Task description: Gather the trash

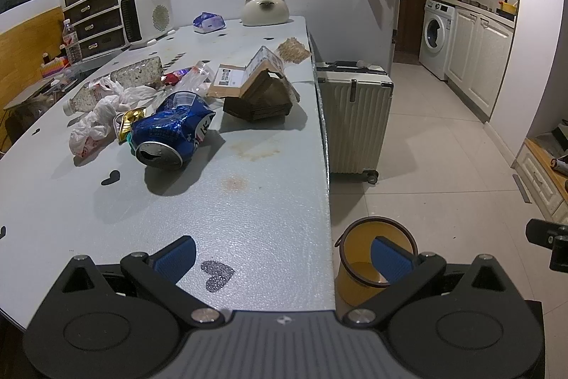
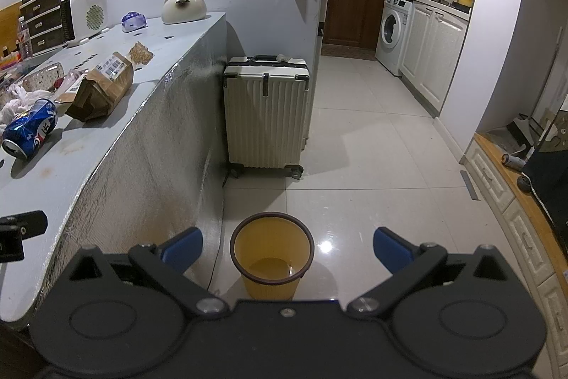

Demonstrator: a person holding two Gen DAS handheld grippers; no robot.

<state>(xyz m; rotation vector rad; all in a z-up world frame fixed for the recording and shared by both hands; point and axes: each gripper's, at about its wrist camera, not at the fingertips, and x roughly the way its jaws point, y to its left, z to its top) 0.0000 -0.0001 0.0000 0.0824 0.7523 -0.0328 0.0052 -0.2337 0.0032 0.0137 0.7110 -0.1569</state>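
A crushed blue can lies on the grey table, also seen in the right wrist view. Behind it lie a crumpled white plastic bag, a gold wrapper, a plastic bottle and a torn brown cardboard package. A yellow waste bin stands on the floor beside the table. My left gripper is open and empty over the table's near corner. My right gripper is open and empty above the bin.
A white suitcase stands on the floor past the bin, against the table's end. A white heater, a drawer unit and a cat-shaped ornament sit at the table's far side. Kitchen cabinets and a washing machine line the right.
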